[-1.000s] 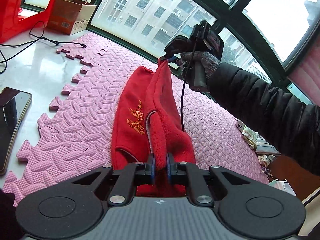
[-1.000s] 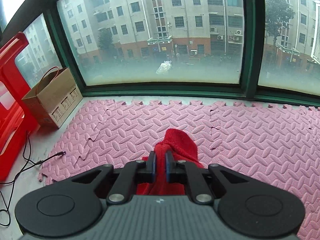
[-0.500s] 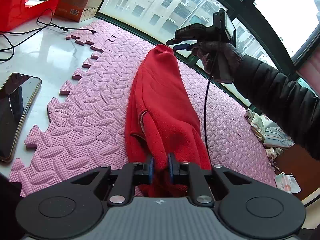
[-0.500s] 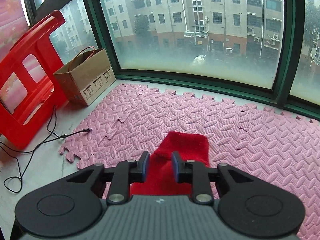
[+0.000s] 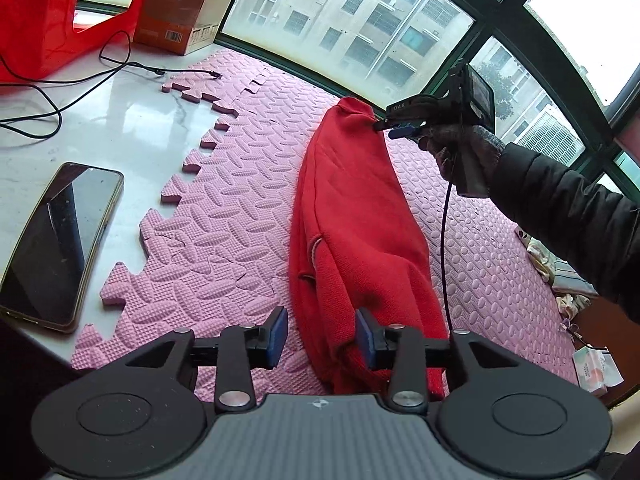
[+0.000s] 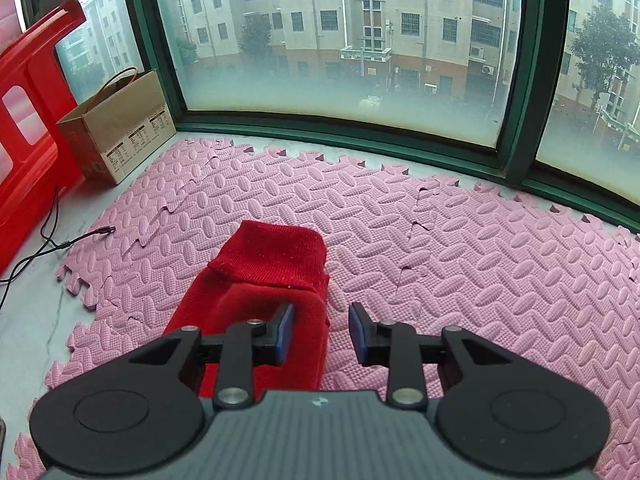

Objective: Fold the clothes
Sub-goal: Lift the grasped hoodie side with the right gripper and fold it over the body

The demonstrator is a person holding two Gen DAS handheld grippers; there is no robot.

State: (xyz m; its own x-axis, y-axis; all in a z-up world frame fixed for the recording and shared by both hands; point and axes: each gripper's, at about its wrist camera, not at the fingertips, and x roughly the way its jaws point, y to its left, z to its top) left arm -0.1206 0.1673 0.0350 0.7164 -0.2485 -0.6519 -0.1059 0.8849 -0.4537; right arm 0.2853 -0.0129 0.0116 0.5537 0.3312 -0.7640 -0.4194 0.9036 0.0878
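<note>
We see the red garment [image 5: 352, 216] lying folded lengthwise on the pink mat [image 5: 240, 216], running straight ahead from our left gripper [image 5: 321, 336] to our right gripper [image 5: 390, 128]. Left jaws are spread, released; the garment's near end sits between them, bunched against the right-hand pad, with a gap to the left-hand one. In the right wrist view our right gripper [image 6: 320, 334] is also spread, holding nothing; the ribbed cuff [image 6: 272, 256] lies just ahead and left of its jaws, cloth passing under the left pad. From the left wrist view the right gripper sits at the garment's far end, tips touching or just beside the cloth, can't tell which; a gloved hand [image 5: 460, 148] and dark sleeve [image 5: 568, 216] reach in from the right. Mat edge is left of the left jaws, then bare white surface with a phone [image 5: 56, 240] and cable [image 5: 60, 92]. Open mat right of both jaws.
</note>
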